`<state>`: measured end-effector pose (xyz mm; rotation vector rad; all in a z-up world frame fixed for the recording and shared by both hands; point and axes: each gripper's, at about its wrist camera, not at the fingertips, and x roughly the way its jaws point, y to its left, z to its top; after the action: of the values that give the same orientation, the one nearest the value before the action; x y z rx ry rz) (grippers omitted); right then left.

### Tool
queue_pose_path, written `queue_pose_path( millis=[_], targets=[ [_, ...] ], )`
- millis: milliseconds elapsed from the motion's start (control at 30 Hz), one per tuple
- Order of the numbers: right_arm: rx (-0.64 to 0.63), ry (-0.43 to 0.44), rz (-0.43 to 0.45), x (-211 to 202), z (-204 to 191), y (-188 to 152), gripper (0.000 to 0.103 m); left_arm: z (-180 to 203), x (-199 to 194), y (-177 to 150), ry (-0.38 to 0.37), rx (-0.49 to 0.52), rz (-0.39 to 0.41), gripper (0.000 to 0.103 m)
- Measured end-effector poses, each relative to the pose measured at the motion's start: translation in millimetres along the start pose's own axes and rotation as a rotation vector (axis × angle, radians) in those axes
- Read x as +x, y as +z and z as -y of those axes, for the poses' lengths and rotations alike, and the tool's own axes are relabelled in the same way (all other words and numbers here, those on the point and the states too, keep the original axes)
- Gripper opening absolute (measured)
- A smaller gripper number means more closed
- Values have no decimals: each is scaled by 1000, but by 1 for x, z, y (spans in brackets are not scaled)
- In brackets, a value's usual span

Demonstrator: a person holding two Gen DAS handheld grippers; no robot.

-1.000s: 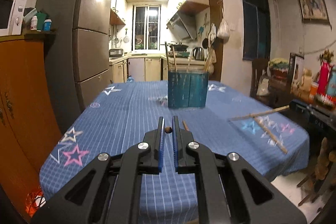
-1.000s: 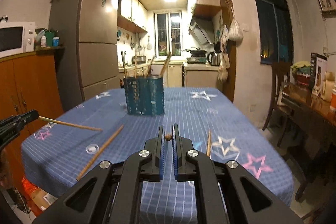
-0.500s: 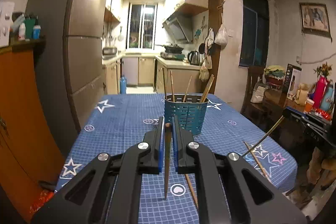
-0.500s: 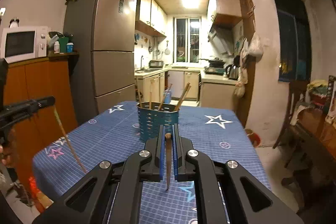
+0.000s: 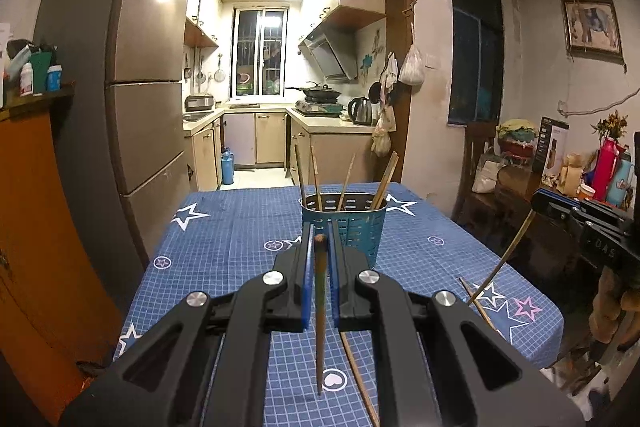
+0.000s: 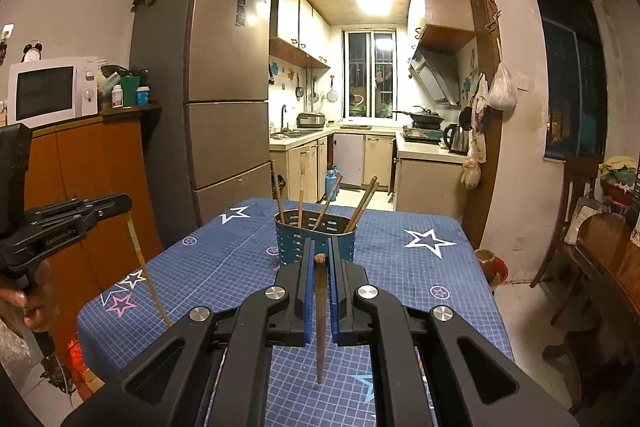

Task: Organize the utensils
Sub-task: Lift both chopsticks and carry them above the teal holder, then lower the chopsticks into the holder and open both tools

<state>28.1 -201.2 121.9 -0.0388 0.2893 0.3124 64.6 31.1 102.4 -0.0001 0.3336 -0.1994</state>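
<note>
Left wrist view: the left gripper has its jaws closed tight on a wooden chopstick, which hangs almost straight down from the fingertips, its tip clear above the blue star-patterned tablecloth. Beyond the fingers stands the teal perforated utensil holder near the table's middle, with several chopsticks already leaning upright inside it. Two loose chopsticks lie on the cloth, one just right of the hanging stick and another nearer the right edge. At the far right the other gripper holds its own stick slanting down over that edge.

Right wrist view: the right gripper is likewise clamped on a darker chopstick, hanging vertically with its point above the cloth. The holder sits directly ahead, well short of the far edge. At the left the other gripper shows above a hand; its stick droops toward the table's near-left corner, though whether the tip touches the cloth is hard to judge.
</note>
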Motion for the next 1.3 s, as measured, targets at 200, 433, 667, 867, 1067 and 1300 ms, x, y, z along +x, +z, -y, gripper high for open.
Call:
queue_pose_path(
  millis=[200, 433, 667, 867, 1067, 1300],
  targets=[
    [-11, 4, -13, 4, -5, 4, 8, 5, 10, 3, 58, 27, -2, 5],
    [-18, 17, -26, 15, -12, 9, 8, 11, 17, 3, 144, 64, 6, 5],
    [-36, 32, -21, 27, -23, 25, 8, 11, 19, 10, 208, 95, 25, 5],
    [-73, 27, -4, 37, -33, 44, 8, 12, 20, 16, 251, 120, 46, 5],
    [-94, 21, 22, 50, -36, 72, 8, 13, 25, 29, 254, 122, 68, 5],
    [-70, -2, 96, 70, -31, 129, 8, 21, 46, 90, 150, 92, 153, 5]
  ],
)
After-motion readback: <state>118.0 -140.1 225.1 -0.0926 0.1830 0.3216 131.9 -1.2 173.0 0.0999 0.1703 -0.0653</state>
